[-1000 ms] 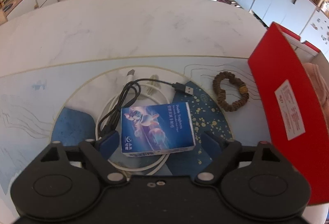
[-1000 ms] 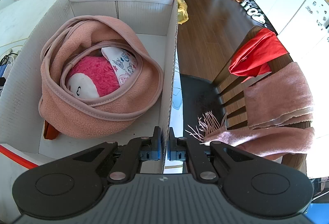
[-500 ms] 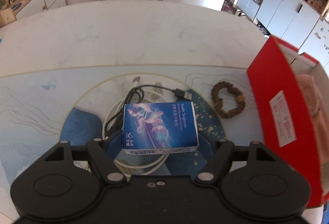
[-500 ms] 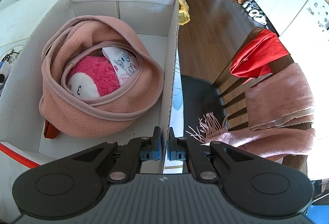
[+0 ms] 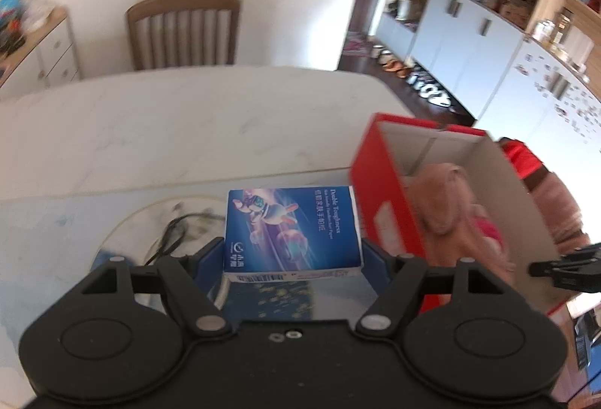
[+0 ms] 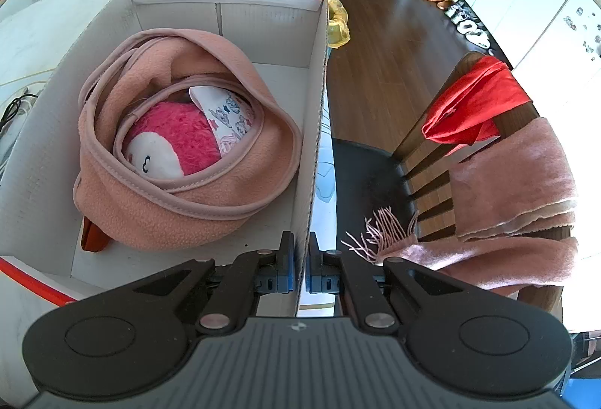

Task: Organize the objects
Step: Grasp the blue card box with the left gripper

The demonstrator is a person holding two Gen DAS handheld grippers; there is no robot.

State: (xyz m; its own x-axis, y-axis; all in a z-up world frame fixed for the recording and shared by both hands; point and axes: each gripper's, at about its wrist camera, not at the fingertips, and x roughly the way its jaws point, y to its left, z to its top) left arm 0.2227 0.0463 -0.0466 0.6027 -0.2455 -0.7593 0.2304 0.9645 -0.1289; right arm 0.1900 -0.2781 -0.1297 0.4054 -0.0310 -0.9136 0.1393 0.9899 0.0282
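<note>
While gripped by the left tool (image 5: 293,251), the blue box (image 5: 291,226) reads "Double Toughness".

The left wrist view is motion-blurred: the black cable (image 5: 176,232) on the tabletop (image 5: 169,131) smears. The blue printed carton (image 5: 291,230) hides what lies behind it. Beside the carton, the red cardboard box (image 5: 379,191) runs off the frame edge.

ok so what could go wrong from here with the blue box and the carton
1. The blue box is held only by its side edges in the left gripper; it could slip.
2. It could clip the carton's red wall.
3. The pink fleece fills much of the carton, so the box may land tilted.
</note>
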